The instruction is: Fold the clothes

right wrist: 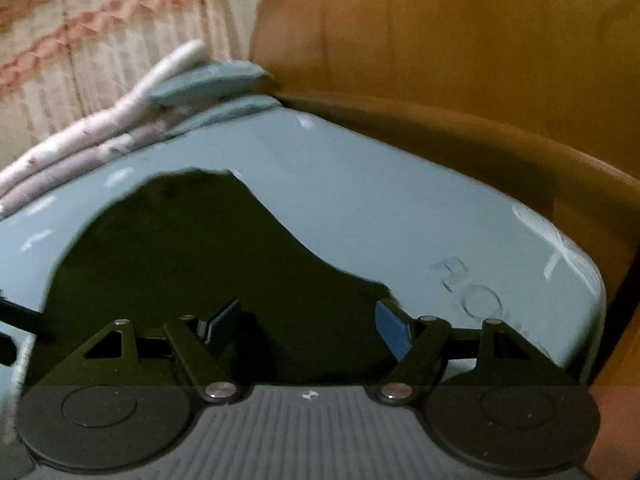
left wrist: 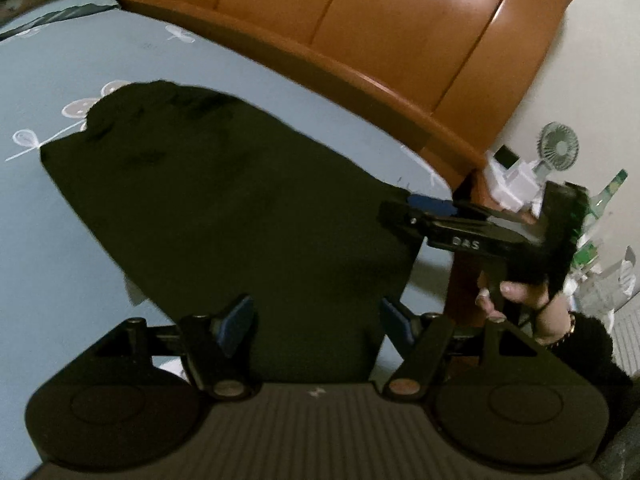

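A dark, near-black garment (left wrist: 224, 208) lies spread flat on a light blue bed sheet (left wrist: 100, 64). My left gripper (left wrist: 318, 316) is open, its blue-padded fingers (left wrist: 240, 320) standing wide apart over the garment's near edge. In the right wrist view the same garment (right wrist: 192, 260) fills the lower middle, and my right gripper (right wrist: 308, 322) is open above its near edge with cloth showing between the fingers. The left wrist view also shows the right gripper (left wrist: 424, 208) side-on at the garment's right corner, held by a person's hand (left wrist: 520, 292).
An orange-brown wooden headboard (left wrist: 360, 20) runs along the far side of the bed. Folded blankets and pillows (right wrist: 120, 112) are stacked at the far left corner. Beside the bed stand a small fan (left wrist: 558, 148), a green bottle (left wrist: 608, 196) and white items.
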{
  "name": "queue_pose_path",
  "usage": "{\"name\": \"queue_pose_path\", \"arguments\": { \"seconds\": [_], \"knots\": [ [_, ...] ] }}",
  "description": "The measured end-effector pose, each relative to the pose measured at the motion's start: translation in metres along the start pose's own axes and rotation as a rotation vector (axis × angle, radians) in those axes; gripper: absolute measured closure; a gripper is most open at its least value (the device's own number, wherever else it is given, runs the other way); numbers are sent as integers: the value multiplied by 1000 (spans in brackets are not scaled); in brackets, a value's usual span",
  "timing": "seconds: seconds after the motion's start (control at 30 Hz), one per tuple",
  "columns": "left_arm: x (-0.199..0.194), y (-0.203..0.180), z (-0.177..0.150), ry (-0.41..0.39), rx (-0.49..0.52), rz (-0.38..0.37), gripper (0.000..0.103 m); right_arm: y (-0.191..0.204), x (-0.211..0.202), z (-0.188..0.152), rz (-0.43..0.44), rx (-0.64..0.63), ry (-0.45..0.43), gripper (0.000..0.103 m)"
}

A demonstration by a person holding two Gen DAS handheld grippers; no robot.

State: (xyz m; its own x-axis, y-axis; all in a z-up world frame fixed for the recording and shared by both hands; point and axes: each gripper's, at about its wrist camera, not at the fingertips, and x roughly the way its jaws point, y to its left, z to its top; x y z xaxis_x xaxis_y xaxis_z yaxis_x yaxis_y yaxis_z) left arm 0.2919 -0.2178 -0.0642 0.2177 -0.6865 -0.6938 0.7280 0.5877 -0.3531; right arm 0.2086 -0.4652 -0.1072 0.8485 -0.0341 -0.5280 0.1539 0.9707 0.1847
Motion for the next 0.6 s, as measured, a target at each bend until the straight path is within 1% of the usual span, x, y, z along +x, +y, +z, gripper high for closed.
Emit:
{"name": "queue_pose_path", "arguments": {
  "seconds": [0.1, 0.17, 0.23, 0.4, 0.47, 0.5, 0.53, 0.6],
  "knots": [
    [-3, 3, -4, -7, 20, 35, 33, -2, -9, 0, -1, 14, -27, 25],
    [-5, 1, -2, -19, 46, 50, 33, 2, -17, 2, 18, 1, -53, 25],
    [-5, 0, 6, -38, 62, 50, 32, 9, -27, -1, 40, -26, -65, 25],
    [7, -3, 30, -88, 109, 26, 32, 21, -32, -15, 58, -59, -40, 25],
    [18, 1, 36, -83, 113, 29, 32, 22, -33, -20, 59, -59, -31, 24],
    [23, 3, 39, -79, 114, 31, 32, 23, -33, -22, 60, -59, -26, 22],
    [29, 9, 41, -70, 96, 41, 32, 23, -33, -25, 61, -60, -22, 21],
    [33, 21, 38, -61, 55, 15, 31, 22, -34, -26, 56, -59, -14, 21]
  ]
}}
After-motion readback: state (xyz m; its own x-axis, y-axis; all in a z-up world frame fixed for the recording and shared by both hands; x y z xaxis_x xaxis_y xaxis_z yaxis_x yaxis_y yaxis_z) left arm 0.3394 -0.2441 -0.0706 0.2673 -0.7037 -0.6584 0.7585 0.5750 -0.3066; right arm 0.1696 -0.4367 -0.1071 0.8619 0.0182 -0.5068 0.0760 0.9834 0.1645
